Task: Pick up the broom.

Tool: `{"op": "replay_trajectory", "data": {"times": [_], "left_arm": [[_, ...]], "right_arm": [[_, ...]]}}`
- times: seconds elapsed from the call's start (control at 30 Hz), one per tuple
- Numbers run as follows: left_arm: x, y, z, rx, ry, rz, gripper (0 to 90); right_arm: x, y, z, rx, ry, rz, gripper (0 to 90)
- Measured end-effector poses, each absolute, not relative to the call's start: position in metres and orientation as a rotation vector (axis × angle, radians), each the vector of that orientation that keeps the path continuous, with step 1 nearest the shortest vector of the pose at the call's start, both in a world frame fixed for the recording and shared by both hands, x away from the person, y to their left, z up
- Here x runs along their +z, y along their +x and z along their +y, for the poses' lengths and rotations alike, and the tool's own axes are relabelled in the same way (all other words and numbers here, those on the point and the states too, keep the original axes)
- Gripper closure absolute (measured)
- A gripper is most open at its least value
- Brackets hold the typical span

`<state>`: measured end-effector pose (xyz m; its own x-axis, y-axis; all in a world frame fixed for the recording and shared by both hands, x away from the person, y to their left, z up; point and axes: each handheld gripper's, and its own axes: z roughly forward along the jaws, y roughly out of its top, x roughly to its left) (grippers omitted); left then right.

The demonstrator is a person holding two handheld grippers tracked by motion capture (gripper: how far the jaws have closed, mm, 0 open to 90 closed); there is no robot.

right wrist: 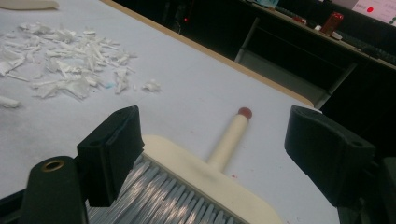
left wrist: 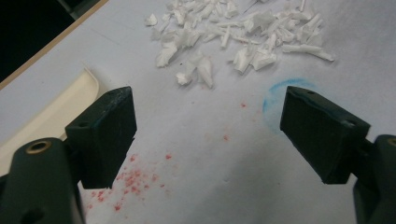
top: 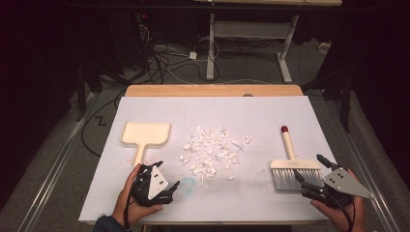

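The left gripper (top: 168,189) sits at the near edge of the table (top: 261,111), jaws wide apart and empty, just short of the dustpan (top: 145,134) handle. The right gripper (top: 312,175) is also gaping and holds nothing; its jaws hover beside the brush (right wrist: 201,182) bristles. Between dustpan and brush lies a heap of white scraps (top: 212,150). Red specks (left wrist: 133,179) and a blue ring (left wrist: 275,95) mark the sheet near the left gripper.
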<state>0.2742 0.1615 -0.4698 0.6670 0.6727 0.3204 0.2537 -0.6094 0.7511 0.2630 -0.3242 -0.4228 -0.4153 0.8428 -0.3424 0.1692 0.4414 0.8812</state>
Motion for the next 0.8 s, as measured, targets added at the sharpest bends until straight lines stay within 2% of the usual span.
{"op": "replay_trajectory", "data": {"times": [0.1,0.43,0.77,0.8], "left_arm": [[-0.469,0.273,0.161,0.800,2.177,0.710,19.9],[-0.472,0.275,0.160,0.783,2.195,0.697,19.7],[-0.473,0.275,0.158,0.776,2.204,0.691,19.7],[-0.474,0.275,0.157,0.770,2.209,0.688,19.7]], "right_arm": [[-0.423,0.265,-0.325,0.987,0.859,1.847,20.6],[-0.425,0.270,-0.326,0.935,0.918,1.837,21.3],[-0.420,0.307,-0.322,0.825,1.056,1.875,23.8],[-0.419,0.322,-0.320,0.755,1.131,1.895,24.2]]}}
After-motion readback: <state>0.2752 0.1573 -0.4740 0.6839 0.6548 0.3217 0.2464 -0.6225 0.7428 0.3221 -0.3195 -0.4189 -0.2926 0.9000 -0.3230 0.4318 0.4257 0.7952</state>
